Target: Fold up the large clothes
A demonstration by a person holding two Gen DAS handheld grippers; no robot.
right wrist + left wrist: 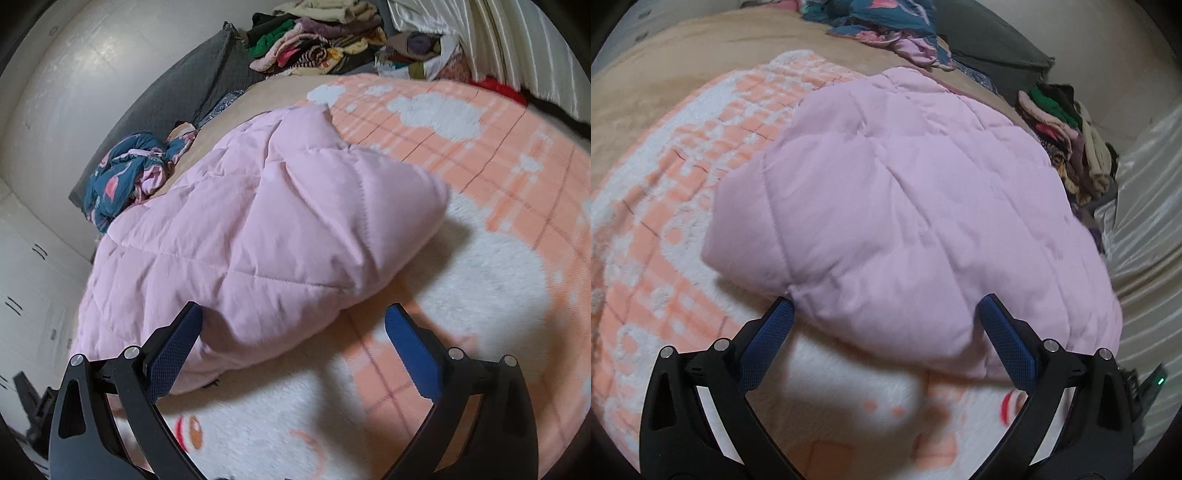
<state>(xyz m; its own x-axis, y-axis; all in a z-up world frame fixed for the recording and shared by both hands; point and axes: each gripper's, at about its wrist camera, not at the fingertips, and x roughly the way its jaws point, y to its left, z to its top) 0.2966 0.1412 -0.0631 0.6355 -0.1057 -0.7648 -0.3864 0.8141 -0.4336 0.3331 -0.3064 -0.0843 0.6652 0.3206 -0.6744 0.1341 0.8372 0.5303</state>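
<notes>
A pale pink quilted garment (897, 206) lies folded into a thick bundle on a fluffy peach-and-white blanket (665, 206). My left gripper (886, 310) is open, its blue pads on either side of the bundle's near edge, nothing clamped. In the right wrist view the same pink garment (258, 236) fills the middle. My right gripper (293, 314) is also open; its left pad (173, 350) touches the bundle's near corner, while its right pad (413, 354) hangs over the blanket (480, 280).
A crumpled teal-and-pink patterned cloth (125, 181) lies beyond the pink garment near a dark grey pillow (184, 96). A pile of mixed folded clothes (314, 40) sits at the far end. Pale curtains (1145, 229) hang on one side; white cabinet doors (26, 280) stand on the other.
</notes>
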